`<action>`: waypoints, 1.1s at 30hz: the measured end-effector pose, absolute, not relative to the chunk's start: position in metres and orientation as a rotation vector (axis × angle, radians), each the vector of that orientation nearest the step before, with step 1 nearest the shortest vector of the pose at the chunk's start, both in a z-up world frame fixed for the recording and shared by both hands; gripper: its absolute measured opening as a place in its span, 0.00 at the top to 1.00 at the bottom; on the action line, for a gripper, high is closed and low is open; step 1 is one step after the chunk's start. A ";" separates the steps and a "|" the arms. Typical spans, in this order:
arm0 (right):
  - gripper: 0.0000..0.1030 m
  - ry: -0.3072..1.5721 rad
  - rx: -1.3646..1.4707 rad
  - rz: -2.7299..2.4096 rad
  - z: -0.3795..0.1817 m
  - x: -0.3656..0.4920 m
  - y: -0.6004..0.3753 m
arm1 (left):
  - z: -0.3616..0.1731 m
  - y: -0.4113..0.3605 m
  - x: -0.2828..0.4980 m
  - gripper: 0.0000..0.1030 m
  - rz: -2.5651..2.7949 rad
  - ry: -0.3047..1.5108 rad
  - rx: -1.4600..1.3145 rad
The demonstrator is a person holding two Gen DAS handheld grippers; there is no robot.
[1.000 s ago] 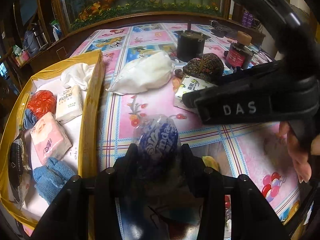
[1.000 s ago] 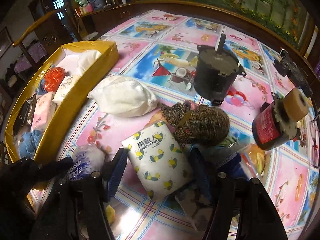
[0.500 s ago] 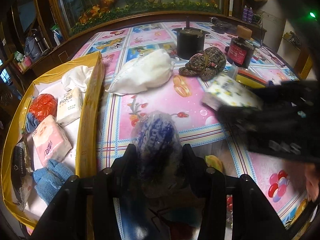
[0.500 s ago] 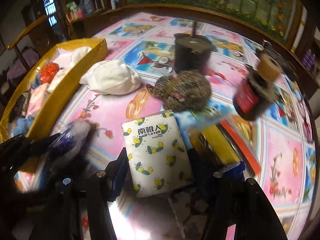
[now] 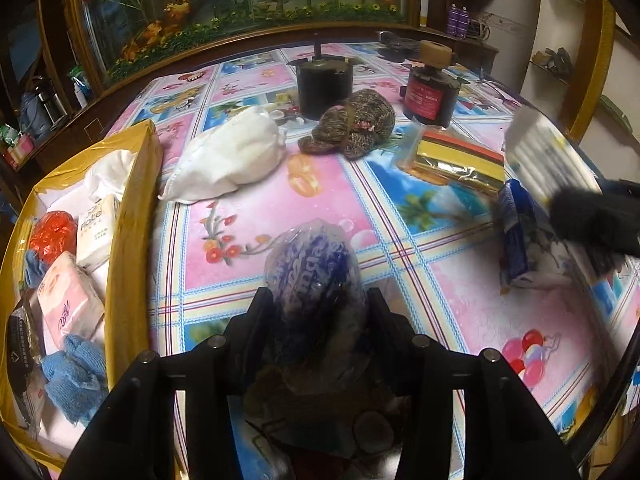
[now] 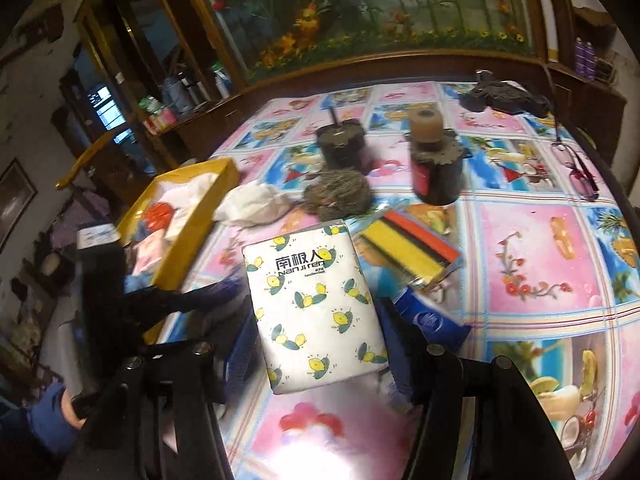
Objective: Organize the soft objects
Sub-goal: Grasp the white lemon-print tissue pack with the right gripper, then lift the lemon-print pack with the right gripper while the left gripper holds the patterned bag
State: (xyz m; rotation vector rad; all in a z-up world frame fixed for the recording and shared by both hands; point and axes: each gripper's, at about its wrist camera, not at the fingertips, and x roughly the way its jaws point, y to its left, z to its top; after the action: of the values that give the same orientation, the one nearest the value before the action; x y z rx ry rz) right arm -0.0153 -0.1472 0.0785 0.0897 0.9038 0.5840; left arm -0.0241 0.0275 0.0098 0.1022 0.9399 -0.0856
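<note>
My left gripper is shut on a blue-and-clear plastic tissue pack, held above the table just right of the yellow box. My right gripper is shut on a white tissue pack with lemon prints, lifted above the table; the pack shows blurred at the right of the left wrist view. The yellow box holds tissue packs, an orange item, white cloth and blue knit gloves. A white soft bag and a brown knit hat lie on the table.
A black pot and a red-labelled jar stand at the back. A yellow and orange packet and a blue pack lie at the right. Glasses lie at the far right. Cabinets surround the table.
My right gripper has lifted the lemon-print pack off the table and moved back and to the right. My left gripper has risen slightly with the blue pack still in it.
</note>
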 end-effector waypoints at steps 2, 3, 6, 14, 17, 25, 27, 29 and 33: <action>0.38 0.937 0.053 0.580 0.073 -0.024 -0.140 | 0.009 0.032 -0.025 0.55 -0.096 0.944 0.087; 0.38 0.961 0.041 0.583 0.067 -0.028 -0.137 | 0.009 0.033 -0.025 0.55 -0.101 0.944 0.087; 0.38 1.025 -0.001 0.542 0.046 -0.036 -0.131 | 0.009 0.034 -0.026 0.55 -0.105 0.945 0.078; 0.38 0.995 -0.136 0.456 0.041 -0.043 -0.113 | 0.009 0.034 -0.027 0.55 -0.104 0.946 0.072; 0.38 0.987 -0.134 0.536 0.049 -0.054 -0.113 | 0.009 0.037 -0.028 0.55 -0.114 0.946 0.067; 0.38 1.092 -0.035 0.586 0.034 -0.062 -0.136 | 0.009 0.037 -0.029 0.53 -0.121 0.947 0.063; 0.38 1.081 -0.046 0.532 0.031 -0.052 -0.138 | 0.009 0.036 -0.029 0.52 -0.120 0.947 0.064; 0.38 1.080 -0.025 0.491 0.028 -0.035 -0.139 | 0.009 0.036 -0.029 0.52 -0.121 0.947 0.061; 0.38 1.043 -0.032 0.446 0.027 -0.019 -0.127 | 0.009 0.035 -0.028 0.49 -0.115 0.948 0.063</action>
State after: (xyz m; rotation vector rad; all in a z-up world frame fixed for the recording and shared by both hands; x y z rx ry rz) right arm -0.0190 -0.1269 0.0265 -0.0325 1.0426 0.4458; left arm -0.0279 0.0350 0.0092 0.0626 0.9485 -0.1155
